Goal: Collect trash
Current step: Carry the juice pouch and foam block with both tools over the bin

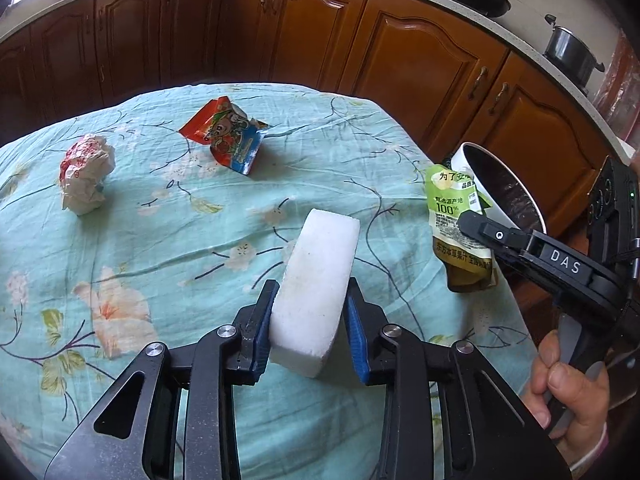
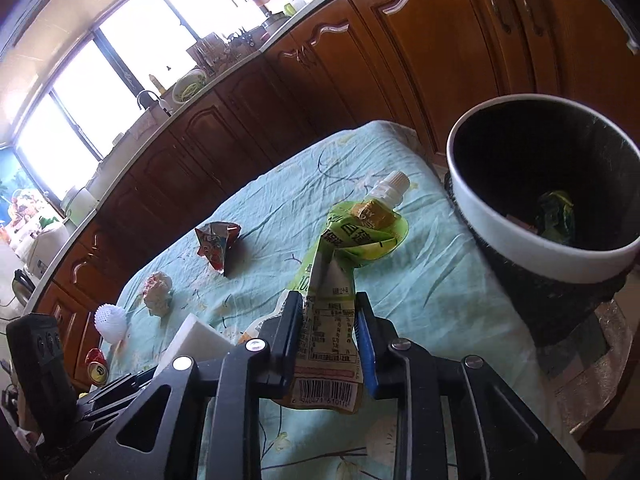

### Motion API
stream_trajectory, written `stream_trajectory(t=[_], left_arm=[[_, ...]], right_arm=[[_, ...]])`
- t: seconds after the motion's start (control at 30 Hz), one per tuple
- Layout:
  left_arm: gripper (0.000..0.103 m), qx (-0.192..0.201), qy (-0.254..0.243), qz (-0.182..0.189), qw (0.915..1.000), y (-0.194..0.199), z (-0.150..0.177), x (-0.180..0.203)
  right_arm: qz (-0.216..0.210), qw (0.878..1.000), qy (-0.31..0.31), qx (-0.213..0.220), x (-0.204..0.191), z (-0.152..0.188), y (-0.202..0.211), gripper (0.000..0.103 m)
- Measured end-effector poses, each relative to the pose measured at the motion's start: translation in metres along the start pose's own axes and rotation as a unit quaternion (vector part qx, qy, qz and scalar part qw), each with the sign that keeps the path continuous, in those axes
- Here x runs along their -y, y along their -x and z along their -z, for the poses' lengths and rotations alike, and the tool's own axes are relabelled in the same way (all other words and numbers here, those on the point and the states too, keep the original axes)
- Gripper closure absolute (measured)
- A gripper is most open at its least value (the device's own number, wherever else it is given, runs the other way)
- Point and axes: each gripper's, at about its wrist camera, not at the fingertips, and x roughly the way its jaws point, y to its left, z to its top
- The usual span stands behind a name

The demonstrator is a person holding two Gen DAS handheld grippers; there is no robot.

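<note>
My left tool point(image 1: 310, 316) points down and forward, its blue-padded fingers point(image 1: 264, 320) pressed against both sides of a white foam block point(image 1: 316, 288). My right tool point(image 2: 328, 340) clamps a crumpled green drink pouch point(image 2: 332, 280). A bare hand point(image 1: 572, 384) wraps the right tool's handle, a sleeve edge at the wrist.

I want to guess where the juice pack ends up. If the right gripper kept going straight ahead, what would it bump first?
Probably the flowery teal tablecloth, just left of the white-rimmed black bin. The right gripper, holding the green juice pouch, points beside the bin, though depth is unclear.
</note>
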Motion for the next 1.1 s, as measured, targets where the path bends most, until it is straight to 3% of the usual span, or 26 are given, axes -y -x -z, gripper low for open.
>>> stream_trajectory(t=[0.63, 1.1], left_arm=[[0.073, 0.022, -0.061, 0.046, 0.9968, -0.002, -0.031, 0.092], [0.073, 0.025, -0.099, 0.076, 0.9918, -0.02, -0.061, 0.159]], right_arm=[[0.058, 0.997, 0.021, 0.053, 0.055, -0.008, 0.088, 0.077], [0.105, 0.991, 0.022, 0.076, 0.089, -0.037, 0.103, 0.077]])
